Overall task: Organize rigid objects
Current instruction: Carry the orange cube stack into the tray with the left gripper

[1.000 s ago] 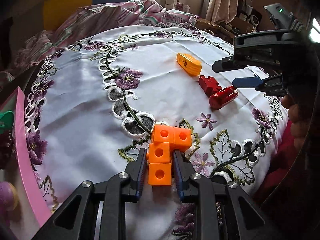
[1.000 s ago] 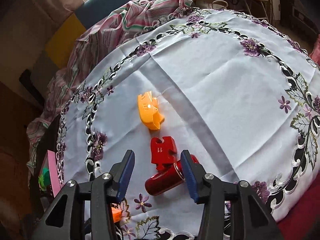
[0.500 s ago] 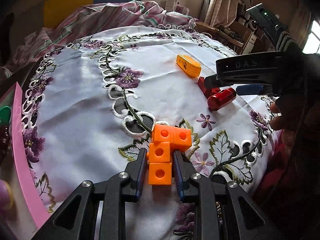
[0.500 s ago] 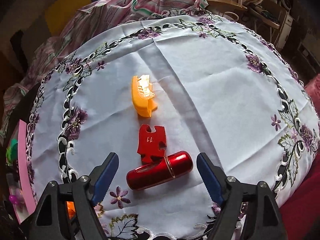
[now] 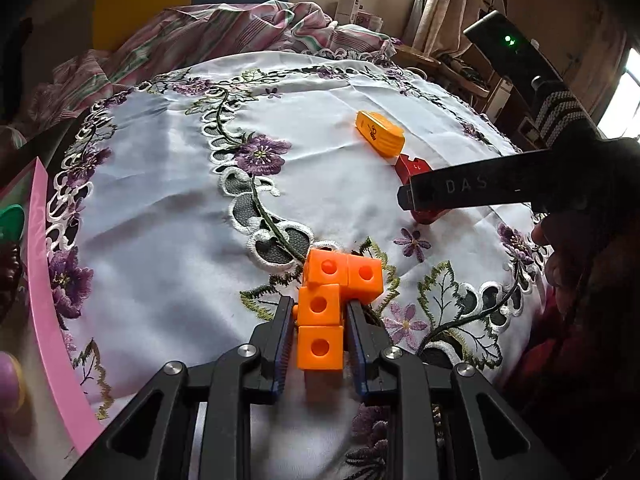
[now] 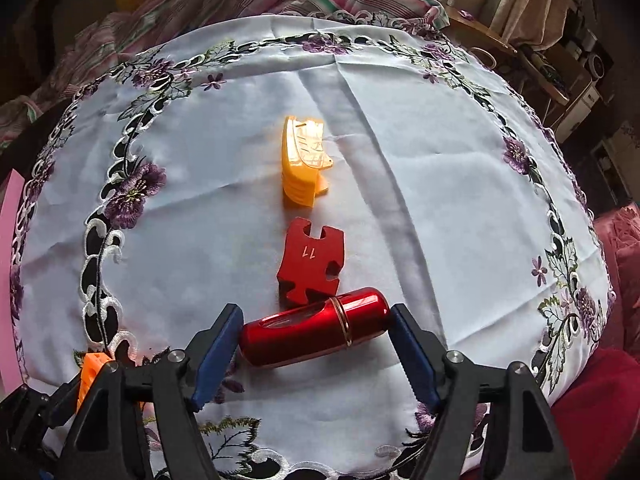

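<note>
While left fingers [image 5: 318,334] clamp orange cubes [image 5: 332,300], right fingers [image 6: 316,346] are closing around red cylinder [image 6: 314,332].

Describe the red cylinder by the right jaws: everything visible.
The red cylinder is glossy, metallic-looking, with rounded ends and a thin gold band around it nearer one end. It lies on its side on the embroidered white tablecloth, crosswise between the closing jaws of the right gripper; contact unclear. The red puzzle piece marked 11 sits just behind, apparently touching it.
</note>
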`<control>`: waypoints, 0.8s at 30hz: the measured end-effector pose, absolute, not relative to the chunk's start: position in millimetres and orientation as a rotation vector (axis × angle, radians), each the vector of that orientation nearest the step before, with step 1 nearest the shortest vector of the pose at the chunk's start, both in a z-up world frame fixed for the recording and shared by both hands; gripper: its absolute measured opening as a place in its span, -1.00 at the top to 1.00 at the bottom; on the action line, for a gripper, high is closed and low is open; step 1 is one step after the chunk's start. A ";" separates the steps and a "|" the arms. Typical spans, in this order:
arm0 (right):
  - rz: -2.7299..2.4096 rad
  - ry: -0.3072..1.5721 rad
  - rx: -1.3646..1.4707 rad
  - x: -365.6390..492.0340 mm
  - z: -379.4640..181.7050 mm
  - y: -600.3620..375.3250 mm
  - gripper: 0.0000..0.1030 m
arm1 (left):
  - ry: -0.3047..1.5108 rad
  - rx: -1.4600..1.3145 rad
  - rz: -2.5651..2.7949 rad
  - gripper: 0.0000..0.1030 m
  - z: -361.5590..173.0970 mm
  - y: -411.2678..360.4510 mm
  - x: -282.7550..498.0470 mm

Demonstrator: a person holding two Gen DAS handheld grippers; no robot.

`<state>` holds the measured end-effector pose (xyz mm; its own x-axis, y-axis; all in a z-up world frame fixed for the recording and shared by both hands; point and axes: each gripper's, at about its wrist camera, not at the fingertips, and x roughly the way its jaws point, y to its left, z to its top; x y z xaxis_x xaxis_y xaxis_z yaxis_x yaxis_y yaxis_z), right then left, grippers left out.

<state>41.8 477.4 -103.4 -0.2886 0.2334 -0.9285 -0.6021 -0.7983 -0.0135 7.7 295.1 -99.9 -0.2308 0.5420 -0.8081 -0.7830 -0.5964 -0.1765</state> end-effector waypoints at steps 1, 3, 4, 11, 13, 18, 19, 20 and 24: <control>2.160 0.501 -1.430 41.6 -100.4 476.2 -0.47 | 0.336 -1.122 1.932 0.50 -99.8 294.2 7.4; 2.210 0.531 -1.448 39.0 -99.9 472.0 -0.47 | 0.330 -1.137 1.943 0.50 -99.1 290.2 5.9; 2.216 0.531 -1.470 36.6 -101.6 468.5 -0.47 | 0.324 -1.142 1.944 0.50 -97.8 288.5 5.6; 2.247 0.469 -1.552 27.1 -109.4 452.0 -0.47 | 0.312 -1.097 1.982 0.50 -75.8 272.5 11.9; 2.246 0.453 -1.555 25.8 -110.6 449.7 -0.47 | 0.303 -1.081 1.999 0.50 -67.6 267.5 12.1; 2.246 0.381 -1.564 22.9 -111.2 443.0 -0.47 | 0.284 -1.048 2.058 0.50 -47.7 254.0 9.7; 2.246 0.369 -1.565 22.2 -111.4 441.7 -0.47 | 0.279 -1.045 2.068 0.50 -45.1 250.9 9.1; 2.247 0.361 -1.566 21.7 -111.5 440.8 -0.47 | 0.272 -1.043 2.079 0.50 -41.9 247.6 8.2; 2.248 0.361 -1.568 20.4 -111.9 440.4 -0.47 | 0.253 -1.033 2.113 0.50 -33.7 237.0 5.0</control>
